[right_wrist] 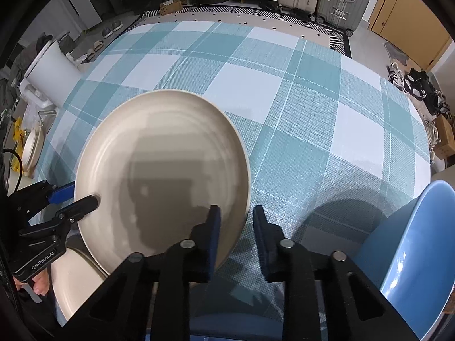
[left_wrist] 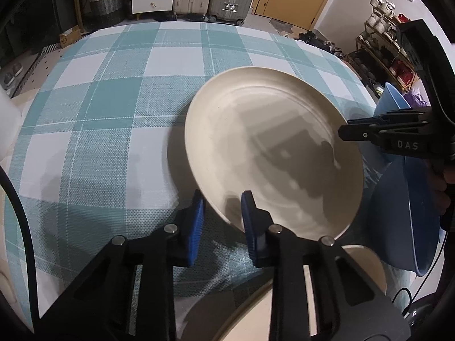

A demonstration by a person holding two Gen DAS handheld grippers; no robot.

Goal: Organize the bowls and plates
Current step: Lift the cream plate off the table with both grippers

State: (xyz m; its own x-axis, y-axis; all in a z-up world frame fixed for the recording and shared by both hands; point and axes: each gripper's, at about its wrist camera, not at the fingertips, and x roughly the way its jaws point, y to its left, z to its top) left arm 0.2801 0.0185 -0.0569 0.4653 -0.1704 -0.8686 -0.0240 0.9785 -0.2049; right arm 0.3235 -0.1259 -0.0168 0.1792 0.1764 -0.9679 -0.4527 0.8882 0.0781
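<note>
A large cream plate point(left_wrist: 270, 147) point(right_wrist: 165, 153) hangs tilted just above the teal checked tablecloth point(left_wrist: 113, 113), held from both sides. My left gripper point(left_wrist: 221, 199) is shut on its near-left rim, one blue pad under the edge and one on top; the right wrist view shows it from the side point(right_wrist: 85, 199). My right gripper point(right_wrist: 236, 213) is shut on the opposite rim, and it reaches in from the right in the left wrist view point(left_wrist: 345, 130). Another cream plate point(left_wrist: 364, 258) point(right_wrist: 74, 278) lies below. Blue bowls point(left_wrist: 403, 213) point(right_wrist: 421, 255) stand at the right.
A second blue bowl point(left_wrist: 392, 99) sits behind the first at the table's right edge. A white cylindrical container point(right_wrist: 54, 71) and a cream dish point(right_wrist: 32, 147) stand off the table's left side. Suitcases, drawers and a shoe rack line the room beyond.
</note>
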